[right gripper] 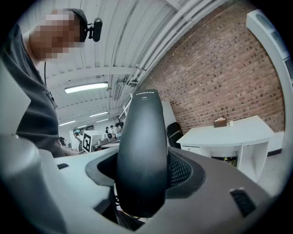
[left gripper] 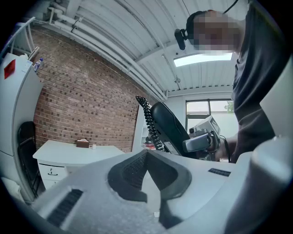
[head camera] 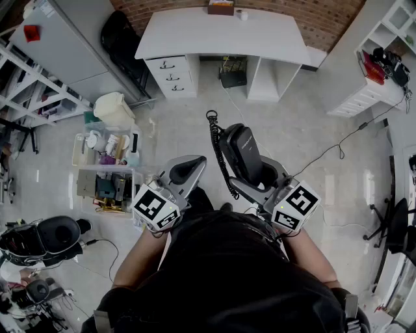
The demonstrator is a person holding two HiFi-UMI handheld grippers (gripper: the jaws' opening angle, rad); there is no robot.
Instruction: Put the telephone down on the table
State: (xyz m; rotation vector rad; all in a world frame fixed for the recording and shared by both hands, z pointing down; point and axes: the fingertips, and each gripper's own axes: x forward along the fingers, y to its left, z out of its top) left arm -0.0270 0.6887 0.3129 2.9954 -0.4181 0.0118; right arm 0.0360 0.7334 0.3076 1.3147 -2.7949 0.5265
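The black telephone handset (head camera: 242,151) stands upright between the jaws of my right gripper (head camera: 259,177), which is shut on it. Its coiled cord (head camera: 218,149) hangs down its left side. In the right gripper view the handset (right gripper: 142,151) fills the gap between the pads of the right gripper (right gripper: 142,170). My left gripper (head camera: 188,170) hangs beside it to the left, shut and holding nothing. From the left gripper view (left gripper: 145,157) the handset (left gripper: 169,125) shows to the right. The white table (head camera: 195,32) stands ahead by the brick wall, well apart from both grippers.
A small brown box (head camera: 221,8) sits at the table's back edge. A cart of supplies (head camera: 107,166) stands at the left, with a black chair (head camera: 123,36) left of the table. White shelves (head camera: 383,78) are at the right, and a cable (head camera: 338,146) runs over the floor.
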